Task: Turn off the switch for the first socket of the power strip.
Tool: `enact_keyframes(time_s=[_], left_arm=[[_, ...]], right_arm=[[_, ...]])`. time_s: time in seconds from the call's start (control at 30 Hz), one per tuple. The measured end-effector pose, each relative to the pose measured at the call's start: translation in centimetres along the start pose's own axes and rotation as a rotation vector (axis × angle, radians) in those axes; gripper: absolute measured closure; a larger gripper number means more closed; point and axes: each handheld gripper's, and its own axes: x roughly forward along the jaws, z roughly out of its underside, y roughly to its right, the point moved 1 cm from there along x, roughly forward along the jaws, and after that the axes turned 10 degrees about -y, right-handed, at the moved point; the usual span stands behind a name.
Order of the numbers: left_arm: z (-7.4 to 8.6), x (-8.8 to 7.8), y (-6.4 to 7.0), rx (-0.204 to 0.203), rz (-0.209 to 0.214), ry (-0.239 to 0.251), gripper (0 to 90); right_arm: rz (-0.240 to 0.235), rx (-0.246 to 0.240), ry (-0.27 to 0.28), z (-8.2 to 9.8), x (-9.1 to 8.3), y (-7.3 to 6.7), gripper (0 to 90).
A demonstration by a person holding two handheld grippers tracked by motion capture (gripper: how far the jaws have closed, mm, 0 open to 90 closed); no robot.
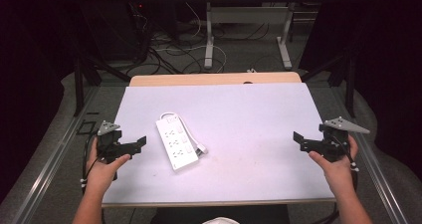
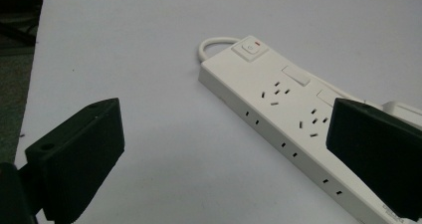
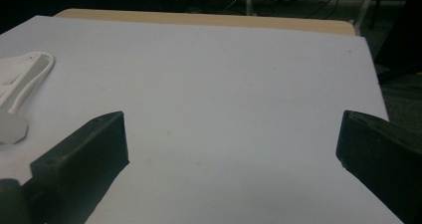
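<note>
Right now, the long white plastic power strip [image 1: 175, 142] with its rows of little plug holes is lying flat on the pale lilac sheet covering the worktop [image 1: 259, 114], a bit to the left of the middle, with one short end pointing away from the person and the other end pointing back toward them. Its thin white cord [image 1: 200, 147] is running along its right side, just beside it. The left tongs [image 1: 135, 143] are waiting near the strip's left side, not touching it, and they are standing wide open with nothing in them. In the left gripper view the strip [image 2: 278, 109] is sitting ahead and off to one side, partly behind one black jaw. The right tongs [image 1: 300, 140] are hanging well apart from the strip, over by the right edge of the sheet, and they are wide open and empty too. I think a few things could be going wrong from here. The strip looks smooth and slippery, so if the left tongs are closing on just a corner, it may be sliding or spinning away on the sheet. The strip is long, so grabbing one end alone may be letting the other end sag or swing. The loose cord may be catching on a jaw and dragging the strip sideways. Pushing down too hard may be bunching up the sheet.
</note>
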Motion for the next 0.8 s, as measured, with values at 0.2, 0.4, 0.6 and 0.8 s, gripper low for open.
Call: enact_keyframes(time_s=[0.2, 0.4, 0.6, 0.8], left_arm=[[-0.3, -0.4, 0.4, -0.008, 0.020, 0.026, 1.8], [-0.1, -0.1, 1.4, 0.021, 0.025, 0.021, 1.8], [0.2, 0.3, 2.5, 0.059, 0.025, 0.016, 1.8], [-0.2, 0.2, 3.5, 0.087, 0.037, 0.041, 2.3]], right_arm=[[0.014, -0.045, -0.003, 1.2, 1.0, -0.4, 0.0], [0.037, -0.072, 0.002, 2.0, 1.9, -1.1, 0.0], [0.036, -0.073, -0.009, 2.2, 2.3, -1.5, 0.6], [0.023, -0.078, -0.017, 2.3, 2.6, -1.7, 0.8]])
